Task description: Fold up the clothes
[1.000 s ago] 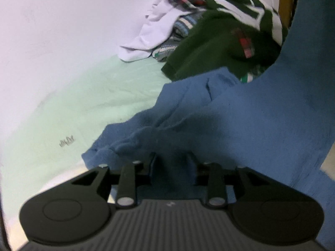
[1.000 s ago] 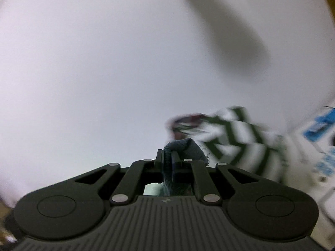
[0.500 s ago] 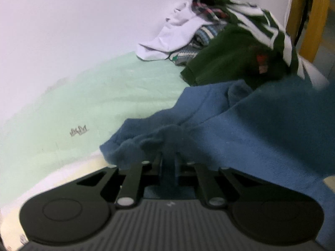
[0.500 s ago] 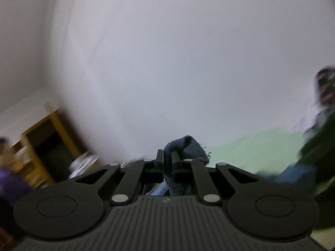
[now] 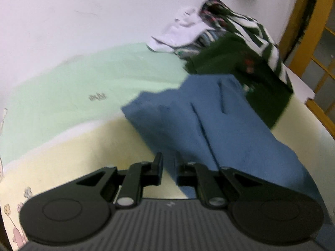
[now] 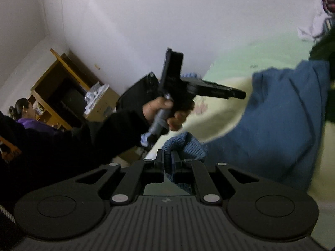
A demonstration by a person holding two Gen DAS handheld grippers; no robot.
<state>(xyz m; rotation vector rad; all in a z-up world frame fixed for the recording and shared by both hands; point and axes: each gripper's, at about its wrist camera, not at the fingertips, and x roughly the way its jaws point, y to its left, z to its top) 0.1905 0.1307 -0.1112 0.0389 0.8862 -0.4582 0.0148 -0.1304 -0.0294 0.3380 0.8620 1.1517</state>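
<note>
A blue sweater (image 5: pixel 211 121) lies spread on the bed, reaching from the middle toward the right front. My left gripper (image 5: pixel 169 168) is open a little and empty, just above the sweater's near edge. My right gripper (image 6: pixel 167 163) is shut on the sweater's ribbed blue hem (image 6: pixel 184 146), with the rest of the sweater (image 6: pixel 278 117) stretching away to the right. The left gripper (image 6: pixel 209 87), held in a hand, shows in the right wrist view above the bed.
A pile of clothes (image 5: pixel 234 50), dark green, striped, plaid and white, sits at the bed's far right against the white wall. The bed sheet (image 5: pixel 88 87) is pale green and yellow. A wooden frame (image 5: pixel 309 41) stands right. A wooden shelf (image 6: pixel 62 87) and a seated person (image 6: pixel 23 113) are left.
My left gripper has let go of the sweater and opened slightly; the sweater has dropped flat onto the bed. My right gripper swung down and left, still holding the hem.
</note>
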